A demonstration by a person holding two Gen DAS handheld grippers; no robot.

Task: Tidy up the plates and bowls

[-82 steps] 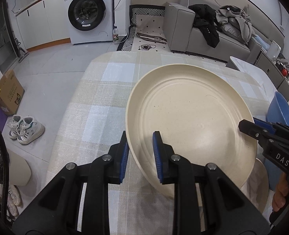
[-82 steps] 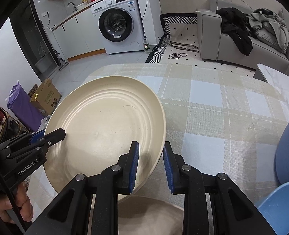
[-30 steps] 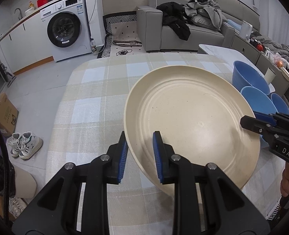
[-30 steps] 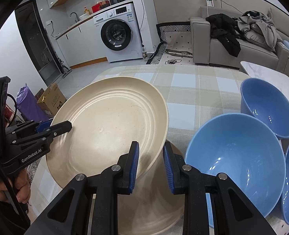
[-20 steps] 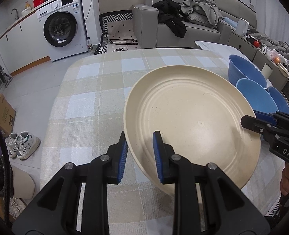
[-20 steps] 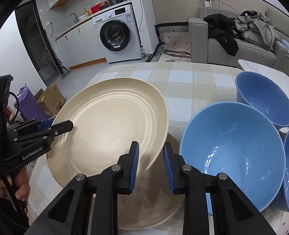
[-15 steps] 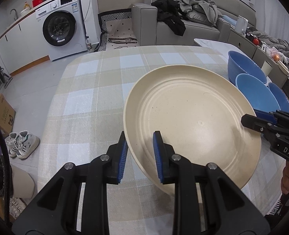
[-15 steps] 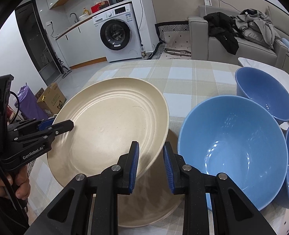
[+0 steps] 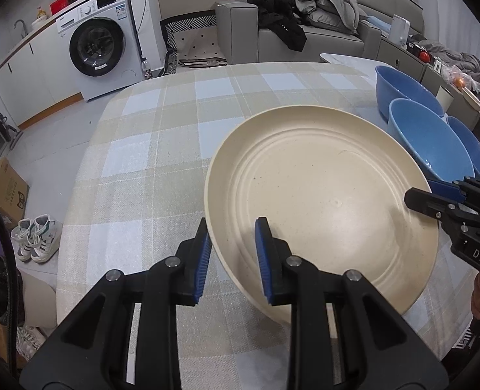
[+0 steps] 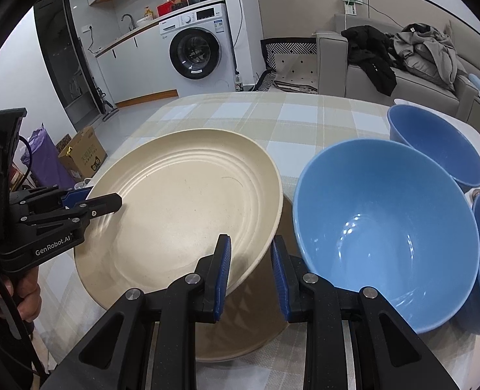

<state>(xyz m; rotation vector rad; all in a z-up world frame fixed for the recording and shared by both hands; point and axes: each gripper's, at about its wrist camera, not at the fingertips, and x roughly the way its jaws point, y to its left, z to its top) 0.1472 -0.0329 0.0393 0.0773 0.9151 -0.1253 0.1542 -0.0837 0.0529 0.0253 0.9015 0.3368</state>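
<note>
1. Left hand-held gripper (image 9: 231, 256) and right hand-held gripper (image 10: 251, 271) each clamp opposite rims of a cream plate (image 10: 188, 208), held above the table (image 9: 162, 136).
2. A 2nd cream plate (image 10: 240, 331) lies beneath, near side.
3. Three blue bowls (image 10: 386, 227) sit right, unstacked.
4. Judged: stacking plates underway; bowls left to do.

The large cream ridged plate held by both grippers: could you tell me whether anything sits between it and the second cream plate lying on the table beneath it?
Nothing visible does. The large cream ridged plate hangs tilted directly above the second cream plate; the nearest blue bowl stands beside them.
</note>
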